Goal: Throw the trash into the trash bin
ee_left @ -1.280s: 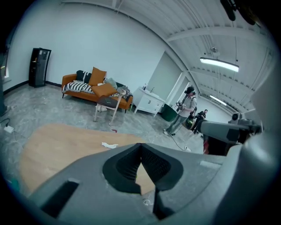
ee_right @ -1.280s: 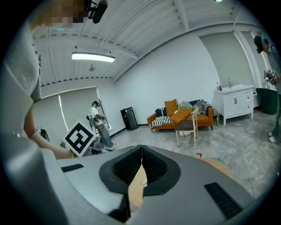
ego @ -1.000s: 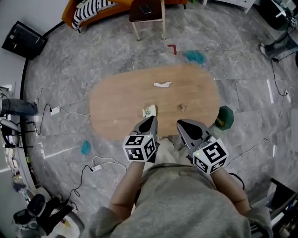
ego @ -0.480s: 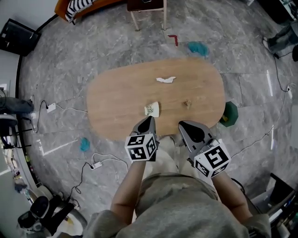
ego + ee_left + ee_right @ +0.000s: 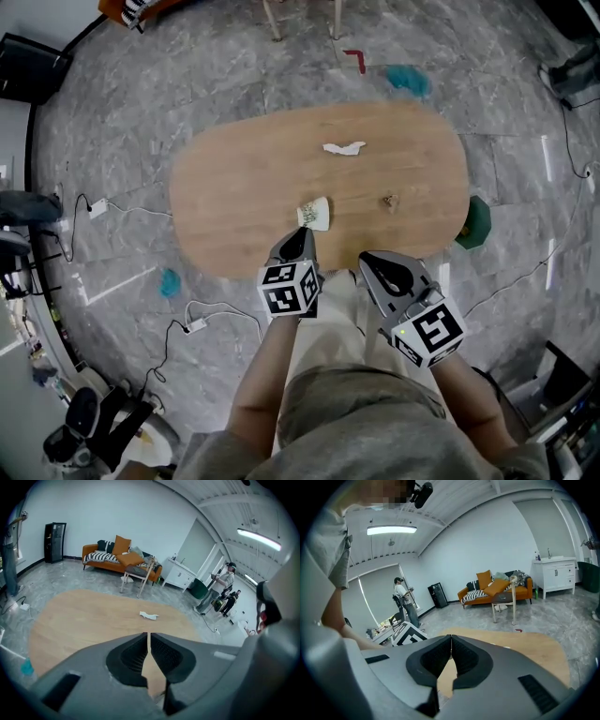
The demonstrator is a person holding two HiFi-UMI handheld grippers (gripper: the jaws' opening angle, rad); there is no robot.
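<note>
We judge that the step in hand is the reach for a first piece of trash. At the left, the left tongs [image 5: 299,236] are fully closed with nothing between the jaws, and they hang over the near edge of the tabletop [image 5: 225,197]. Just beyond them a crumpled paper cup [image 5: 314,214] lies on its side. To take it well, we should first open these tongs wide, come down with one jaw on each side of the cup, and close gently, because such a light thing can slide on the smooth wood. Farther away lies a white tissue [image 5: 343,148], and to the right a small brown scrap [image 5: 389,200]. The right tongs [image 5: 367,259] are also closed and empty.

The container for all this is the green trash bin [image 5: 475,222], which stands on the floor just beside the right end of the tabletop. The tabletop hides part of it, and we cannot tell what is inside. Whether the cup holds anything, we cannot see either.
</note>
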